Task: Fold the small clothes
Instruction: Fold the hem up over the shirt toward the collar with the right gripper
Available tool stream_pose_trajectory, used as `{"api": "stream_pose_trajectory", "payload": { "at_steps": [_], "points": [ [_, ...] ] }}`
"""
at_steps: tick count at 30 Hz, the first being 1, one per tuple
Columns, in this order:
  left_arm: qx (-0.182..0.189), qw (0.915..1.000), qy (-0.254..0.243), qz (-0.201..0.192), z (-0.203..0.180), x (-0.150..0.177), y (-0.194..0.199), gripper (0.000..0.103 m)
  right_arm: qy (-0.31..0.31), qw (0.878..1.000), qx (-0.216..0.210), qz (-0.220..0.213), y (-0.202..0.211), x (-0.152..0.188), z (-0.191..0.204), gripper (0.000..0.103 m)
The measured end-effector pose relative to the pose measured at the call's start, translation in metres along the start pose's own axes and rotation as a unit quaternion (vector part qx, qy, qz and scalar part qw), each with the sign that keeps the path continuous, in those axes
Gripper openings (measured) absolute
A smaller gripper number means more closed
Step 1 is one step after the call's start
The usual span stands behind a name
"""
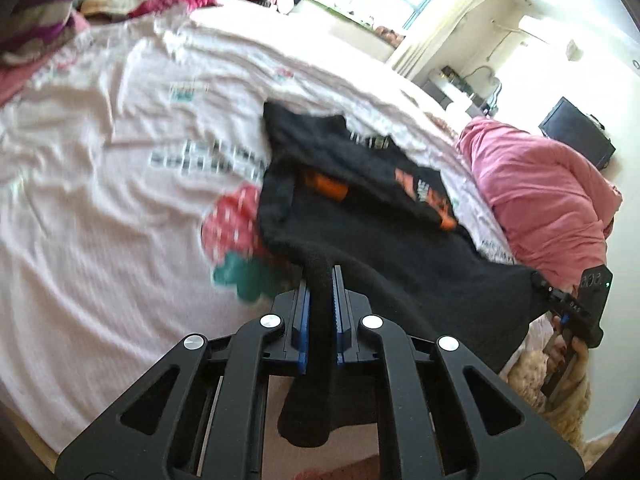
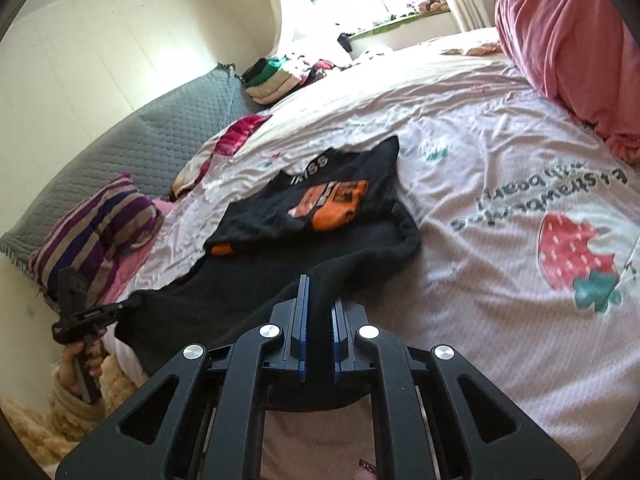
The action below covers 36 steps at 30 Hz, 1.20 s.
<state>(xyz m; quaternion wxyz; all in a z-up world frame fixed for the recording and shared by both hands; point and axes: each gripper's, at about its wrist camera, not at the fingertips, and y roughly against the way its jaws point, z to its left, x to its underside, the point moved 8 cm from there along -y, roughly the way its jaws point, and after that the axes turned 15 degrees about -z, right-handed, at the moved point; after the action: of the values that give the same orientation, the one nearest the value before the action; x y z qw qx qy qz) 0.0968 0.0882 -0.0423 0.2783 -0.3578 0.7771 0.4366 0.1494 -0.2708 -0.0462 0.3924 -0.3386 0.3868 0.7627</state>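
Note:
A small black shirt (image 1: pixel 360 216) with an orange print lies on the pink bedsheet (image 1: pixel 100 184), its near edge lifted off the bed. My left gripper (image 1: pixel 320 276) is shut on one corner of that edge; black cloth hangs down between its fingers. My right gripper (image 2: pixel 320 288) is shut on the other corner of the shirt (image 2: pixel 320 216). The right gripper also shows in the left wrist view (image 1: pixel 540 280), and the left gripper shows in the right wrist view (image 2: pixel 136 302), each pinching the cloth. The hem is stretched between them.
A pink duvet (image 1: pixel 540 188) is heaped on one side of the bed. A striped pillow (image 2: pixel 96 224) and a grey quilted headboard (image 2: pixel 160 132) are at the other side. Folded clothes (image 2: pixel 276 76) are stacked by the window. The bedsheet (image 2: pixel 500 168) has a strawberry print (image 2: pixel 572 252).

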Motion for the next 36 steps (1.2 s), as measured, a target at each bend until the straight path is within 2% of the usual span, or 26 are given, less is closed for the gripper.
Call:
{"api": "stream_pose_trajectory", "payload": {
  "at_steps": [6, 13, 24, 31, 36],
  "points": [
    [-0.001, 0.9995, -0.014, -0.029, -0.006, -0.032, -0.006, 0.003, -0.012, 0.999, 0.010, -0.027, -0.018, -0.030, -0.007, 0.008],
    [-0.012, 0.9979, -0.023, -0.060, -0.012, -0.068, -0.028, 0.003, 0.004, 0.998, 0.050, -0.039, -0.050, -0.060, -0.019, 0.008],
    [-0.018, 0.9970, -0.007, -0.074, -0.013, -0.101, -0.062, 0.003, 0.042, 0.995, 0.083, -0.041, -0.087, -0.085, -0.025, 0.008],
    [-0.041, 0.9948, -0.036, -0.086, -0.015, -0.120, -0.082, 0.003, 0.050, 0.993, 0.096, -0.044, -0.116, -0.105, -0.029, 0.008],
    [-0.052, 0.9943, -0.037, -0.085, -0.010, -0.129, -0.099, 0.003, 0.054, 0.992, 0.108, -0.042, -0.138, -0.112, -0.035, 0.008]
  ]
}}
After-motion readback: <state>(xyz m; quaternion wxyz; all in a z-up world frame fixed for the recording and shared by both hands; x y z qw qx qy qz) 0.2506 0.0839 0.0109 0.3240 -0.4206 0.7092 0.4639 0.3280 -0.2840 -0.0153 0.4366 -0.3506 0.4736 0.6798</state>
